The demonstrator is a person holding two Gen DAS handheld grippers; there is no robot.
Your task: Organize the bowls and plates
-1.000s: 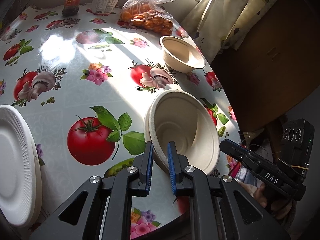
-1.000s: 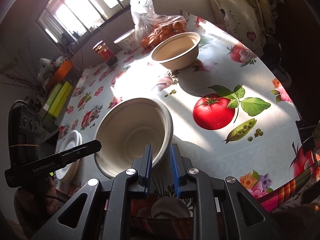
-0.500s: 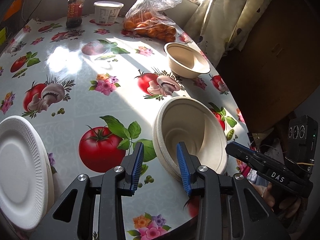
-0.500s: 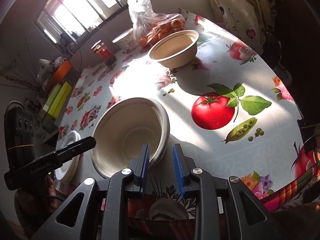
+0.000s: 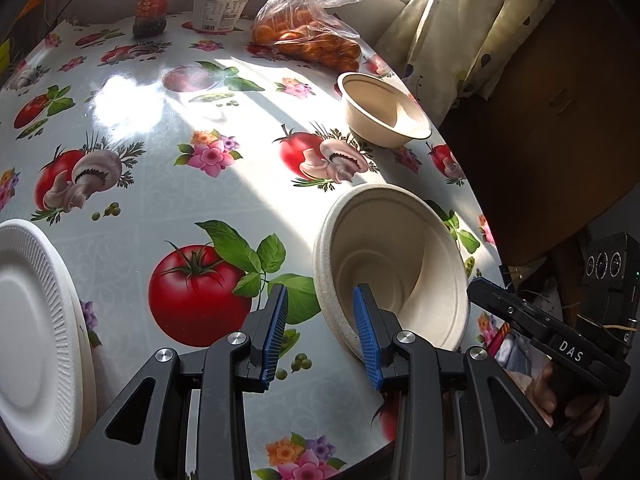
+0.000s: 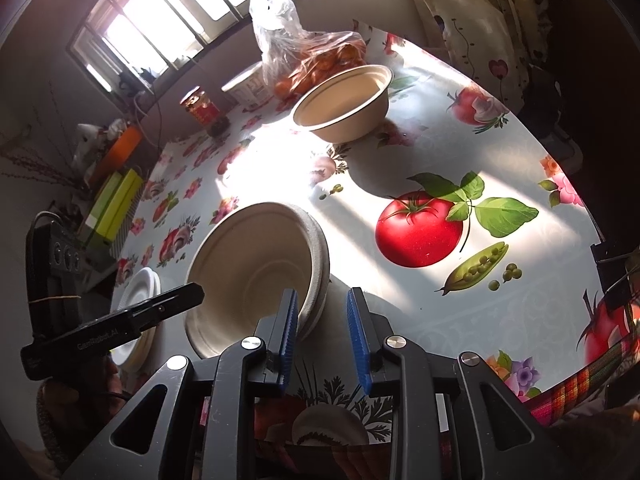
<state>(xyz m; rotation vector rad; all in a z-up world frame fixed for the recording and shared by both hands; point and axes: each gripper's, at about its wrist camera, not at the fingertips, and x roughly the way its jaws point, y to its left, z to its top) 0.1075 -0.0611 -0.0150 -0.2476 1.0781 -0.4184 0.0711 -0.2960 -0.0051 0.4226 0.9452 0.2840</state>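
Note:
A stack of beige paper bowls (image 5: 392, 256) sits near the table's front edge; it also shows in the right wrist view (image 6: 256, 272). My left gripper (image 5: 320, 332) is open, its jaws astride the stack's near rim without touching. My right gripper (image 6: 322, 332) is open, its jaws astride the opposite rim. A single beige bowl (image 5: 384, 110) stands farther back, also in the right wrist view (image 6: 344, 102). White foam plates (image 5: 36, 344) lie stacked at the left, also in the right wrist view (image 6: 138, 300).
The round table (image 5: 160, 128) has a glossy fruit-print cloth. At the back stand a bag of oranges (image 5: 312, 40), a white tub (image 5: 220, 8) and a dark jar (image 5: 154, 2). A curtain (image 5: 472, 24) hangs beyond the right edge.
Both grippers have opened and let go of the bowl stack's rim. The stack now rests on the table. Both grippers have drawn back slightly.

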